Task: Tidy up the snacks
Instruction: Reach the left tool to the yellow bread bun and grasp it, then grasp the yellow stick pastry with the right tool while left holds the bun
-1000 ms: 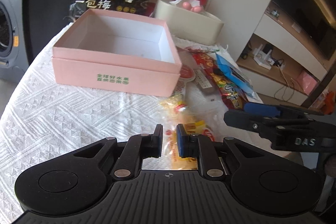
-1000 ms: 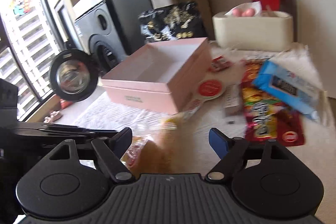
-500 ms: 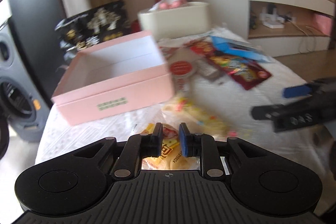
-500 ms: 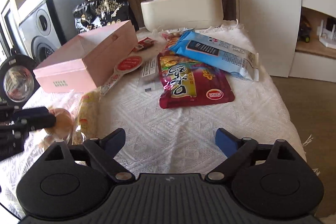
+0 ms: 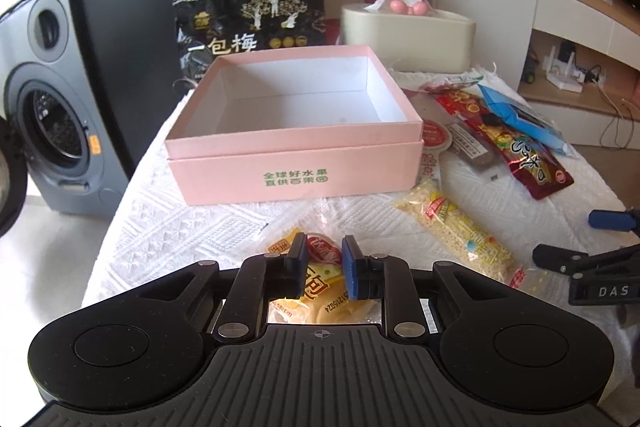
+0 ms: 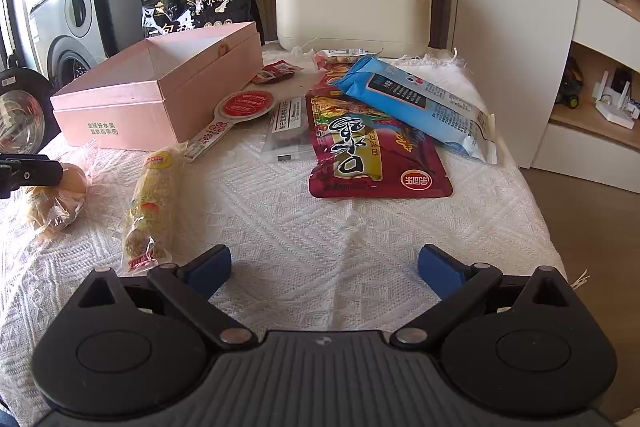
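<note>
A living-room table under a white woven cloth (image 6: 320, 227) carries the scene, with a washing machine (image 5: 48, 131) at the left edge of the left wrist view and shelving at the right.

The thing in hand is a small bread packet (image 5: 320, 279), yellow-orange with a red label, low in the centre of the left wrist view. The left gripper (image 5: 323, 269) has its two pads narrowed onto the packet's wrapper, which bulges out above and below them; I judge it gripped. Its destination, the open pink box (image 5: 296, 147), lies straight ahead and up-frame of those pads, well apart from them, its long front wall running across the frame and its white inside empty. So the coming move looks like a lift forward over that near wall.

In the right wrist view the same packet (image 6: 56, 195) shows at the far left edge, well away from the right gripper (image 6: 324, 269), whose jaws are opening wide with only cloth between them. The left hand is plainly the nearer.

Outward from there: a long yellow noodle-snack pack (image 6: 150, 203) lies just left of the right gripper's left finger, its long axis running up-frame toward the box. Further up-frame lie a dark red pouch (image 6: 372, 151), with a blue packet (image 6: 416, 107) overlapping its upper right. A black bag (image 5: 248, 23) stands behind the box, beside a cream tissue holder (image 5: 408, 35).
</note>
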`<state>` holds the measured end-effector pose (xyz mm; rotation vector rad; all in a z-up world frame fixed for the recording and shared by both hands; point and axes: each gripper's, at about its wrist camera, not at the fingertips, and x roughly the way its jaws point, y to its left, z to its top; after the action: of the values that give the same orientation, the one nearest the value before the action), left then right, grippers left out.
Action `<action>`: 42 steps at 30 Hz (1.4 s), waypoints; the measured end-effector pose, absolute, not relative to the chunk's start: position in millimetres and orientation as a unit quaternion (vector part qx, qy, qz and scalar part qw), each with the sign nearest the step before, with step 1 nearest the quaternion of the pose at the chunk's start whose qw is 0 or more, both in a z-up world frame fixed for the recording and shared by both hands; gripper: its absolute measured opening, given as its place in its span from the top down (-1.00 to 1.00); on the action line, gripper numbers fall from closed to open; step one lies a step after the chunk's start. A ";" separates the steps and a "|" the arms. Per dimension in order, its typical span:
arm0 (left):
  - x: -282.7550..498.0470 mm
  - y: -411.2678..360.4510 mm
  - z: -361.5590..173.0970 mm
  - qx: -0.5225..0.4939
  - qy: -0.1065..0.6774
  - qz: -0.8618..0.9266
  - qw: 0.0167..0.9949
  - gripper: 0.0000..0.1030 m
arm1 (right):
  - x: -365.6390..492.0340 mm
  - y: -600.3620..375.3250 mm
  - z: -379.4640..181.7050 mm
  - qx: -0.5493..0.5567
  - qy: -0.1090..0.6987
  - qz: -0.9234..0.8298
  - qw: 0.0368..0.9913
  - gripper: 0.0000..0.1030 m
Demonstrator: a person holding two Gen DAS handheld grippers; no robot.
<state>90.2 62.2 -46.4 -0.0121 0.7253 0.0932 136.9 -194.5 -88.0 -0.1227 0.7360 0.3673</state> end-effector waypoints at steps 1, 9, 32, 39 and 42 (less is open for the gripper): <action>90.9 58.9 -47.0 -0.002 0.354 0.042 0.934 0.45 | 136.8 -194.4 -88.1 -0.060 0.357 0.179 0.915 -0.95; 87.7 44.6 -48.7 -0.001 0.347 -0.014 0.938 -0.35 | 137.0 -192.8 -88.5 -0.064 0.356 0.180 0.915 -0.99; 116.6 57.0 -68.6 0.007 0.370 0.010 0.929 -0.41 | 145.6 -192.1 -85.6 -0.079 0.383 0.198 0.899 -1.00; 112.9 67.7 -70.9 -0.013 0.362 -0.009 0.932 -0.41 | 145.0 -189.5 -85.0 -0.082 0.386 0.190 0.899 -1.00; 110.5 70.7 -71.7 -0.018 0.359 -0.017 0.933 -0.38 | 145.2 -190.2 -85.4 -0.085 0.382 0.196 0.899 -1.00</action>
<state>110.5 70.7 -71.7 -0.0366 0.7350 -0.0351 145.2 -190.2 -85.4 -0.1769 0.7905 0.4055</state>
